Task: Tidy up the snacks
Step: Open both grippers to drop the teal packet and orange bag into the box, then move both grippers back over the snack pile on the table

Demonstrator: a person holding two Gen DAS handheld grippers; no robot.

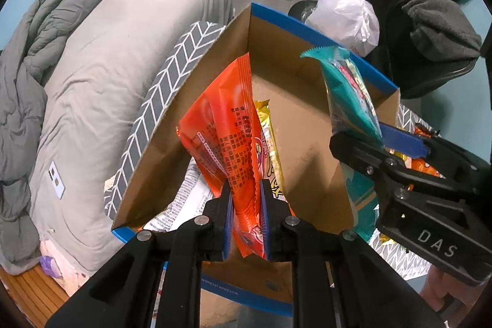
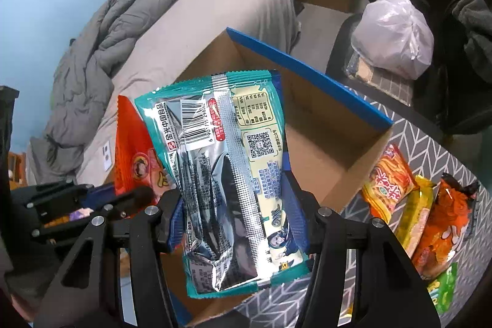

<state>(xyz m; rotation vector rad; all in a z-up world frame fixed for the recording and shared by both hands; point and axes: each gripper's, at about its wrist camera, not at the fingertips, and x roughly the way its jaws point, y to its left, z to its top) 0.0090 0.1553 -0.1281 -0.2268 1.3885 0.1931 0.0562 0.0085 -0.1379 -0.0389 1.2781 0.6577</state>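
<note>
An open cardboard box (image 1: 301, 112) with a blue outside stands on the patterned table; it also shows in the right wrist view (image 2: 323, 125). My left gripper (image 1: 246, 205) is shut on an orange snack packet (image 1: 221, 125) and holds it over the box's left side. A yellow packet (image 1: 270, 131) stands in the box behind it. My right gripper (image 2: 240, 220) is shut on a teal snack packet (image 2: 221, 168), held over the box; it appears in the left wrist view (image 1: 347, 91) too. The orange packet (image 2: 132, 149) shows at the left in the right wrist view.
Several loose snack packets (image 2: 390, 183) lie on the chevron tablecloth (image 2: 436, 143) right of the box. A bed with a grey duvet (image 1: 92, 66) is at the left. A chair with a white plastic bag (image 2: 393, 33) stands behind the table.
</note>
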